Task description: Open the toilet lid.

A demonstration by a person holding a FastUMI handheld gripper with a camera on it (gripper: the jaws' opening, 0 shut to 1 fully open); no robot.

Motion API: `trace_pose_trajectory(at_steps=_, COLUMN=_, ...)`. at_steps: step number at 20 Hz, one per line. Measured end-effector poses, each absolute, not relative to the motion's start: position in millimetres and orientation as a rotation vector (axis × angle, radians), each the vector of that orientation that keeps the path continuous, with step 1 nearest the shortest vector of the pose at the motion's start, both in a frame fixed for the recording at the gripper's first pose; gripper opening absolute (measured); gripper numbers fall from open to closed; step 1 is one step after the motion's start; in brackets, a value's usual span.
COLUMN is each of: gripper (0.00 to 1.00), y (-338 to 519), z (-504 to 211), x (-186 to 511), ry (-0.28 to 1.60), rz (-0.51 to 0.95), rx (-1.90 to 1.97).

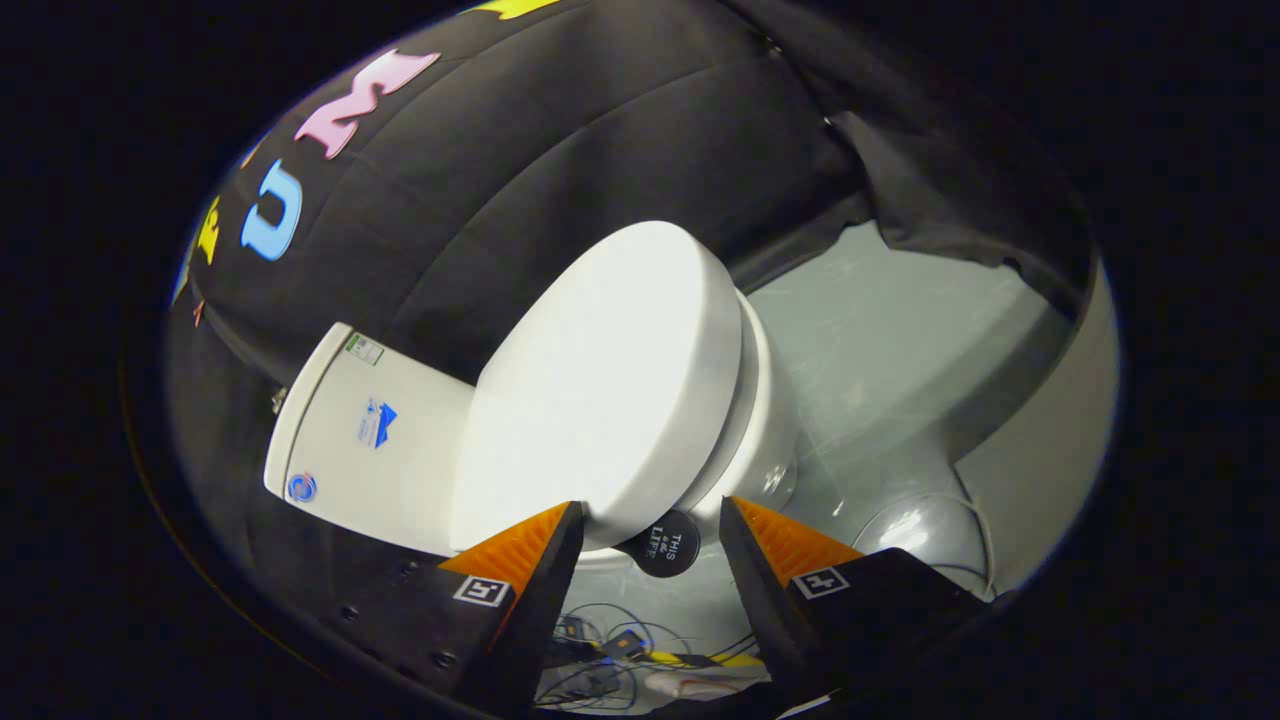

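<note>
Black cloth wall (560,150) draped behind, folds hanging down to a pale grey floor (880,330) with faint scuffs.

Toilet (600,400), white, just ahead of the hand-held gripper (650,525) and seen tilted. Toilet lid (600,390) down, closed over the seat, smooth and glossy, front edge reaching to the fingertips. Bowl (765,400) visible beneath the lid on the side beyond the right finger. Tank (370,440) beyond the left finger, touching the cloth wall, bearing a blue sticker, a small round blue mark low down and a small label at the top corner.

Hand-held gripper open, fingers (535,560) spread apart, nothing pressed between them; lid's front rim lying in the gap at the tips, contact not discernible. Square black-and-white marker tags on both fingers.

Round black disc (665,545) with white lettering, on the floor between the fingers, partly under the lid's rim.

Grey domed object (915,525) on the floor beyond the right finger, near the bowl's foot, thin cable arcing over it.

Tangle of cables (620,650), dark and yellow, on the floor below the gap between the fingers.
</note>
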State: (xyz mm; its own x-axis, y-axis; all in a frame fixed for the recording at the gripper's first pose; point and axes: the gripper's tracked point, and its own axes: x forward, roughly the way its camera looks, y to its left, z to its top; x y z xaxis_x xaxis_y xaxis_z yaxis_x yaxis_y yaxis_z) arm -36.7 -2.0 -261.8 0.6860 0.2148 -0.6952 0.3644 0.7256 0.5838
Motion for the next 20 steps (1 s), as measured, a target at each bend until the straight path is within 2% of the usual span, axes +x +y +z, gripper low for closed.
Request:
trace_pose_trajectory(at_steps=7, gripper=0.87, y=6.1, z=-269.4, x=-41.0, ry=0.836, rz=-0.063, rx=0.839)
trace_pose_trajectory(at_steps=9, gripper=0.75, y=8.1, z=-268.1, x=-43.7, ry=0.845, rz=-0.054, rx=0.860)
trace_pose_trajectory(at_steps=10, gripper=0.75, y=4.5, z=-270.5, x=-44.9, ry=0.846, rz=-0.061, rx=0.850)
trace_pose_trajectory(at_steps=12, gripper=0.58, y=0.8, z=-279.6, x=-48.4, ry=0.873, rz=-0.092, rx=0.849)
trace_pose_trajectory(at_steps=13, gripper=0.55, y=2.0, z=-282.4, x=-47.8, ry=0.874, rz=-0.098, rx=0.865)
trace_pose_trajectory(at_steps=16, gripper=0.55, y=10.1, z=-286.2, x=-43.5, ry=0.868, rz=-0.061, rx=0.864)
trace_pose_trajectory(at_steps=19, gripper=0.25, y=2.5, z=-296.9, x=-40.5, ry=0.857, rz=-0.089, rx=0.829)
trace_pose_trajectory(at_steps=20, gripper=0.26, y=3.5, z=-292.8, x=-41.2, ry=0.857, rz=-0.094, rx=0.882)
